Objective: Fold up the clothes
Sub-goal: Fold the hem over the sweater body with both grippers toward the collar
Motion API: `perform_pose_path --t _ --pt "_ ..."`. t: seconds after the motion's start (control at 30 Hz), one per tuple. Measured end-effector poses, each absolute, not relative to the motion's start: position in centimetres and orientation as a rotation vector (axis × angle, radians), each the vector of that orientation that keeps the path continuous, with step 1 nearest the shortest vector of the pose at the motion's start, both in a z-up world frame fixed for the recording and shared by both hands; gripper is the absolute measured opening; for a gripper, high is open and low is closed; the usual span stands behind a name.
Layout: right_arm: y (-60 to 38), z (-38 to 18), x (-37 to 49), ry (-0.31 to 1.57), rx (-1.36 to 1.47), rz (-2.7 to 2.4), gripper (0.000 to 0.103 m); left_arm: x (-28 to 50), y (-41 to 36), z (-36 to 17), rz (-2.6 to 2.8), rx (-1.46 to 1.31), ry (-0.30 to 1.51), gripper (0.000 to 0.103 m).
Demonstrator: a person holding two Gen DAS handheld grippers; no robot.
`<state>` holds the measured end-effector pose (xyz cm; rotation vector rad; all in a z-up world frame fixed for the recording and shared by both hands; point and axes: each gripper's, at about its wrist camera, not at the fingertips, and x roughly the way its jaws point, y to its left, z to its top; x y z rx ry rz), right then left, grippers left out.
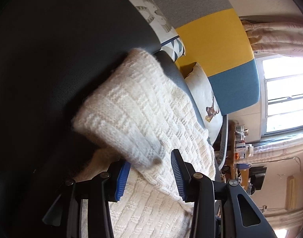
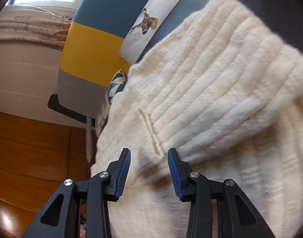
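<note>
Two grippers: left gripper (image 1: pixel 150 175) and right gripper (image 2: pixel 149 173), jaws apart, gripping nothing.
Sweater (image 1: pixel 143 107): cream knit, lay on dark bed surface (image 1: pixel 58 55), sleeve folded over.
Room: colour-block headboard (image 1: pixel 214 39), deer pillow (image 2: pixel 143 23), window (image 1: pixel 286 93), wooden floor (image 2: pixel 32 148).

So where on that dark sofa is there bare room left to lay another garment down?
The broad dark seat beside the folded edge of the cream knit sweater lies bare. It is crowded toward the backrest: the deer cushion and patterned cushion line the colour-block back.
</note>
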<state>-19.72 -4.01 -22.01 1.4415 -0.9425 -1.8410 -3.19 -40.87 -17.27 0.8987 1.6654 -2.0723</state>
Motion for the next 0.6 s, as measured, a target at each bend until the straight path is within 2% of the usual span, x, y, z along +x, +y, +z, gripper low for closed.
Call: perform_pose_path --t 0.13,0.17,0.2,0.27,0.6 --pt "-5.8 -22.7 -19.9 -0.985 1.457 -1.796 0.039 -3.1 -41.1 -17.3 -2.076 0.89 1.688 0.041" --pt "-6.3 -22.5 -19.8 -0.945 1.458 -1.822 0.035 -3.1 -41.2 -17.3 -2.08 0.888 1.689 0.041" --pt "-6.8 -22.0 -19.7 -0.879 1.457 -1.871 0.019 -3.1 -41.3 -17.2 -2.083 0.886 1.69 0.041" --pt "-7.6 -20.9 -19.6 -0.782 1.448 -1.932 0.007 -3.2 -41.5 -17.0 -2.091 0.882 1.691 0.041" --pt "-13.3 -7.9 -18.3 -0.121 1.1 -2.163 0.007 -3.6 -43.4 -16.1 -2.08 0.831 1.753 0.041"
